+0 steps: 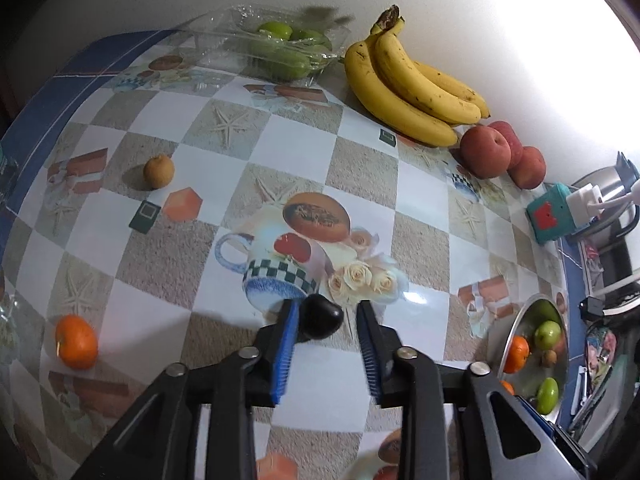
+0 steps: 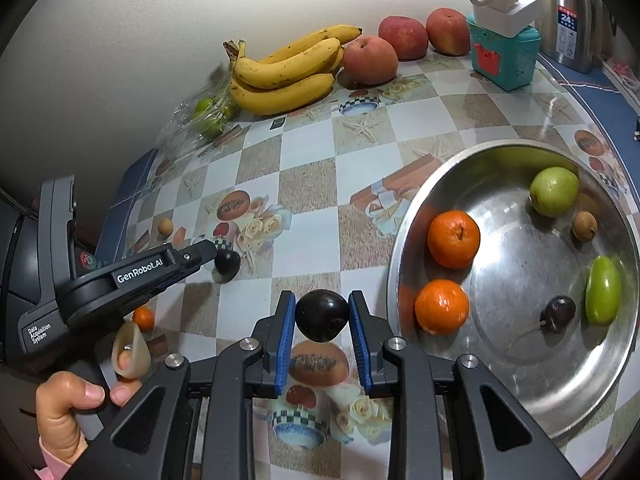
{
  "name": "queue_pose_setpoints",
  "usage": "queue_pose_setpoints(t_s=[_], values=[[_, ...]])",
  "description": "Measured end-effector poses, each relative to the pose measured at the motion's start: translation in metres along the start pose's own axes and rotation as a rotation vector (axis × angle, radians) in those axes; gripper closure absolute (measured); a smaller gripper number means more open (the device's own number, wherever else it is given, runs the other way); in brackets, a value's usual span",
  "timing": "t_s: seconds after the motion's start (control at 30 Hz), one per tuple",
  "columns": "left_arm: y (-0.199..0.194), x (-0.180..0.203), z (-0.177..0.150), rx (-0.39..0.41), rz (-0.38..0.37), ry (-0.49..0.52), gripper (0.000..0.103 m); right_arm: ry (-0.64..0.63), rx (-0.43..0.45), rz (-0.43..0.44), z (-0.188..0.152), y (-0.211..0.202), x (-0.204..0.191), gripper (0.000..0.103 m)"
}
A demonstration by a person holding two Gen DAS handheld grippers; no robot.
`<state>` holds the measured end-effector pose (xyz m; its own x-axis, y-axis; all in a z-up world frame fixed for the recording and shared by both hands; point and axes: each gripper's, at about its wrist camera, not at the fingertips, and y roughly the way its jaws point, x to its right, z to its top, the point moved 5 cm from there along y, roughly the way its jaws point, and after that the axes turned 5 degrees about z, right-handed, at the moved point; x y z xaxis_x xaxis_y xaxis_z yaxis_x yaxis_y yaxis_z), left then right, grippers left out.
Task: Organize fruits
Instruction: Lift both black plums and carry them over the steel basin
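The right gripper clamps a dark plum at lower centre, just left of the steel bowl, which already holds two oranges, green fruits and another plum. The left gripper, jaws parted, straddles a second dark plum lying on the surface, touching only one pad. An orange and a small brown fruit at left remain loose.

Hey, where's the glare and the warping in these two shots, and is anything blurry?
Left wrist view: wall blown out white at upper right, checkered tablecloth bulging from fisheye, plastic tray of green fruit slightly soft. Right wrist view: steel bowl shows streaky reflections, corners vignetted black, dark plum sharp.
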<state>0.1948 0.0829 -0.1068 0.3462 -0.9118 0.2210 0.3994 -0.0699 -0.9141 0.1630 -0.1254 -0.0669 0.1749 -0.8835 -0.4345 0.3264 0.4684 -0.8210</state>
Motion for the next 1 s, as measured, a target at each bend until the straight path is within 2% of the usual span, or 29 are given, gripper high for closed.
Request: queue_pose_setpoints(t_s=[0.13,0.3,0.73,0.83,1.0], values=[[0.004,0.008,0.003,0.021,-0.002,0.04,0.061,0.014,-0.003,0.008,0.006,0.007,0.003,0.075],[0.015,0.016,0.0,0.027,0.076,0.116,0.061,0.023,0.0,0.012,0.008,0.008,0.005,0.075],[0.031,0.028,-0.008,0.035,0.176,0.223,0.062,0.024,-0.004,0.018,0.007,0.006,0.004,0.075],[0.031,0.028,-0.008,0.04,0.2,0.238,0.068,0.022,-0.005,0.023,0.007,0.006,0.002,0.075],[0.032,0.023,-0.007,0.031,0.191,0.21,0.073,0.025,-0.007,0.024,0.006,0.006,0.002,0.075]])
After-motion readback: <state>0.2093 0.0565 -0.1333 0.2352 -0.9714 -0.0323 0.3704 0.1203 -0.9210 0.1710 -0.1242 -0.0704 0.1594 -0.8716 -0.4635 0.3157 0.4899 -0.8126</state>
